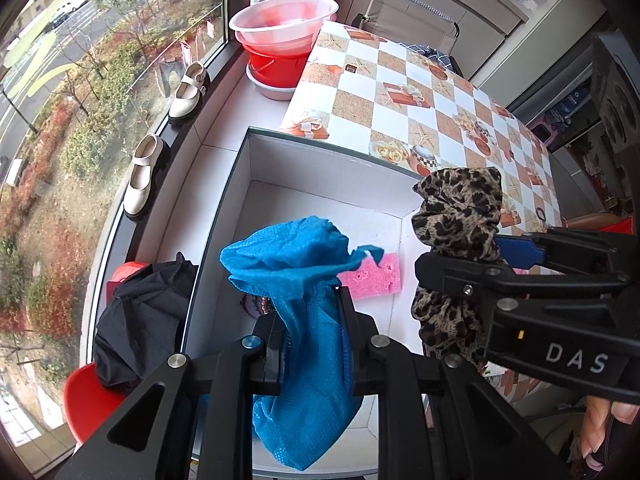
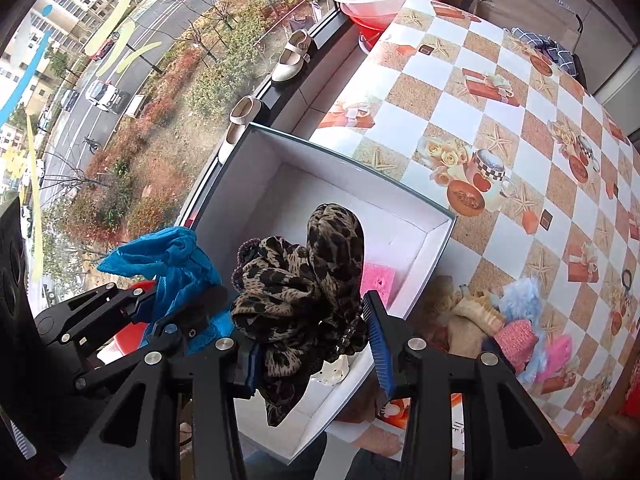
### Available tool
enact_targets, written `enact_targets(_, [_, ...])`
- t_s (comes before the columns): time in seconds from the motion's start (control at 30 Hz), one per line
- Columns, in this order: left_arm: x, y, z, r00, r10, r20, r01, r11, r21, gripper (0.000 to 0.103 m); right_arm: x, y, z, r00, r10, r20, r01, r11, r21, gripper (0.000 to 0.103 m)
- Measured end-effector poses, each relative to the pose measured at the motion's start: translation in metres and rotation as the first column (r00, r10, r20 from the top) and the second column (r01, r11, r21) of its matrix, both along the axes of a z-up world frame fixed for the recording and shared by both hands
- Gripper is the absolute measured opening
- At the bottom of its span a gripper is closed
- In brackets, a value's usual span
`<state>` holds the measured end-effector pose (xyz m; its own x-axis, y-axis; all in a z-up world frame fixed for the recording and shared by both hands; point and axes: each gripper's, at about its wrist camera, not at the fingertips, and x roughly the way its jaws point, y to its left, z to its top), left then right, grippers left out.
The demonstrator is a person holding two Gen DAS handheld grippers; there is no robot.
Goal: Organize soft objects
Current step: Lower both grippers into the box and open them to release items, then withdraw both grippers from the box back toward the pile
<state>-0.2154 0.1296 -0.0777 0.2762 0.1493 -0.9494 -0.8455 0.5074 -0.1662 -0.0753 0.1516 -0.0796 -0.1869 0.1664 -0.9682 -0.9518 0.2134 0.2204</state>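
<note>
My left gripper (image 1: pixel 310 328) is shut on a blue mesh cloth (image 1: pixel 296 264) and holds it above the open white box (image 1: pixel 320 152). My right gripper (image 2: pixel 316 348) holds a leopard-print cloth (image 2: pixel 304 280) between its blue pads above the same box; its jaws stand fairly wide around the bunched cloth. The right gripper also shows in the left wrist view (image 1: pixel 492 272), with the leopard cloth (image 1: pixel 460 216). The blue cloth shows in the right wrist view (image 2: pixel 176 260). A pink sponge (image 1: pixel 372 276) lies on the box floor, also in the right wrist view (image 2: pixel 378 280).
The box sits at the edge of a checkered table (image 1: pixel 420 92). Several soft items, fluffy blue, pink and beige, lie on the table (image 2: pixel 508 320). Red and pink basins (image 1: pixel 280 36) and two cream shoes (image 1: pixel 144 176) stand on the window ledge. A black garment (image 1: pixel 140 320) lies on a red chair.
</note>
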Motion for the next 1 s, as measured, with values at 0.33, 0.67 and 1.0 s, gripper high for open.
enact_targets(0.33, [0.006, 0.004, -0.004, 0.998, 0.018, -0.052, -0.017, 1.0, 0.021, 0.065, 0.002, 0.008, -0.005, 1.0, -0.001, 0.011, 0.001, 1.0, -0.014, 0.044])
enact_targets(0.67, [0.018, 0.007, -0.033, 0.993, 0.006, -0.118, -0.018, 0.994, -0.104, 0.089, 0.007, 0.008, -0.005, 1.0, -0.005, 0.013, 0.005, 1.0, -0.023, 0.092])
enact_targets(1.0, [0.015, 0.007, -0.037, 0.996, 0.061, -0.071, -0.066, 0.995, -0.072, 0.102, 0.041, -0.009, 0.011, 0.99, -0.134, -0.043, 0.134, 0.991, 0.005, 0.103])
